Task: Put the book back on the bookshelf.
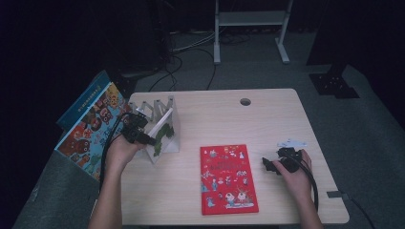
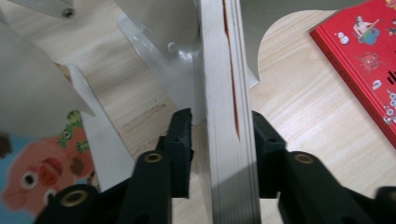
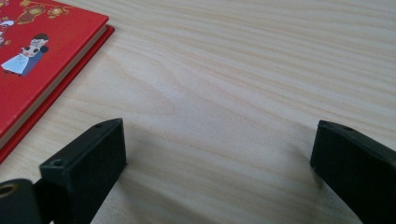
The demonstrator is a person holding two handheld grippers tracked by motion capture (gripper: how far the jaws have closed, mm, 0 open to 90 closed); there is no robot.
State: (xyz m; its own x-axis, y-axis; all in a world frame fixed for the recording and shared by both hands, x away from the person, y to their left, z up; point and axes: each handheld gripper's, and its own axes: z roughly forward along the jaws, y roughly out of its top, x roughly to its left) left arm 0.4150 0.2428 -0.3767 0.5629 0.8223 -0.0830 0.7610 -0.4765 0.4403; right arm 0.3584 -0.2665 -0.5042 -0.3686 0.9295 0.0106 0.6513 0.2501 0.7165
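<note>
The left gripper (image 2: 219, 135) straddles the page edge of a thin book (image 2: 226, 116) standing upright in the white rack (image 1: 160, 125) at the left of the desk (image 1: 267, 119). Its jaws flank the book closely; a gap shows at the left pad, so the grip appears released. The book is stiff, light and smooth-edged; grip it low on the page block, near the spine. The right gripper (image 3: 219, 154) rests with jaws wide apart, beside the red book (image 1: 228, 177) lying flat at lower centre.

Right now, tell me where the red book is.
The red book lies flat on the table, front centre in the high view, between the white rack on its left and the right gripper.
</note>
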